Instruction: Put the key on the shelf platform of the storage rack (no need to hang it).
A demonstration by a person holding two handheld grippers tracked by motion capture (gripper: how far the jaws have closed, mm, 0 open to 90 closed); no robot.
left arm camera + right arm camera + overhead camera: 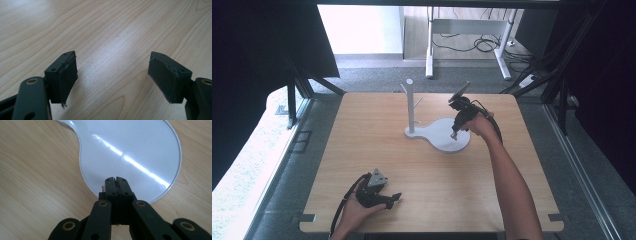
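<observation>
A pale wooden counter [377,165] with rounded corners and a fine, streaked grain carries a white stand [439,134]. Its flat base is smooth and glossy, shaped like a large round disc joined by a narrowing neck to a smaller lobe. From that lobe a slim white cylindrical post [410,105] rises upright, with short pegs angling out near its top. The stand sits towards the far edge of the counter, a little right of its middle.

The right hand-held gripper [454,134], black and built of hinged links with brass-coloured rivets, points down over the round disc of the base. In the right gripper view its two jaws are pressed flat against each other with nothing between them, their tips over the near part of the glossy white base [140,147], where a bright streak of reflected light crosses the surface. Whether the tips touch the base cannot be told.

The left hand-held gripper [395,197] lies low near the front left corner of the counter, a grey three-cornered plate on top and a black cable trailing back. In the left gripper view its jaws stand wide apart over bare wood, their matte black pads [67,75] blocky, with frayed edges, and nothing between them.
</observation>
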